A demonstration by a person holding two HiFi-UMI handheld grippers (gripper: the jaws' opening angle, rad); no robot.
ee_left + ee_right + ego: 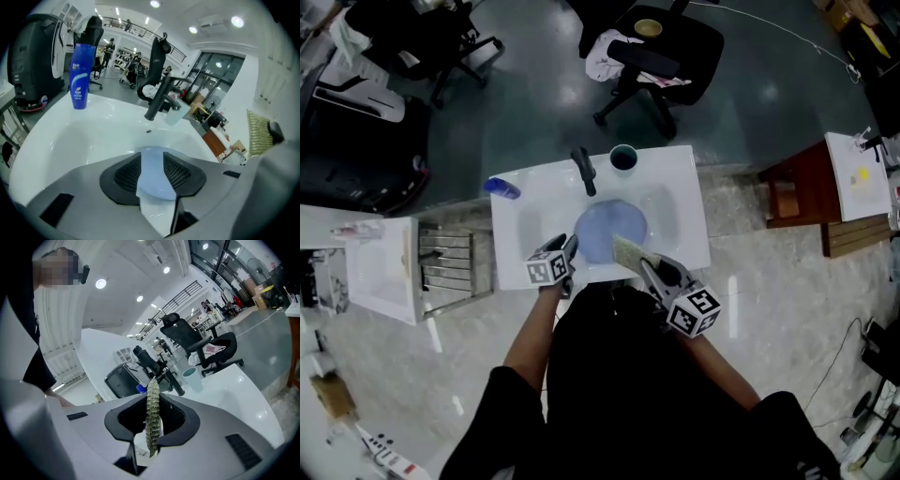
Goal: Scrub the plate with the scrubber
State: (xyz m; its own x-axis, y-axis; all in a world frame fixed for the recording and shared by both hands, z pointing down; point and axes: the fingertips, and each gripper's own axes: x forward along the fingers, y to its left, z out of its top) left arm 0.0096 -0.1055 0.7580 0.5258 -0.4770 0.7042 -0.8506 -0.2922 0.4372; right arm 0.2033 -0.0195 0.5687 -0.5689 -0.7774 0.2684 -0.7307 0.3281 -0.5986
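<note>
Head view: right gripper (645,266) clamps scrubber (627,251); left gripper (570,253) open beside plate (602,228).

We've got the plate (609,230) lying in the sink (684,202), with the tap (584,171) right behind it. The cup (623,157) sits just right of the tap on the back rim, and the bottle (502,188) is on the rim at far left. At the plate's near left, the left gripper (570,251) has the plate's edge between its fingers (126,173). At near right, the right gripper (642,262) has the scrubber (628,251) over the plate's edge.
</note>
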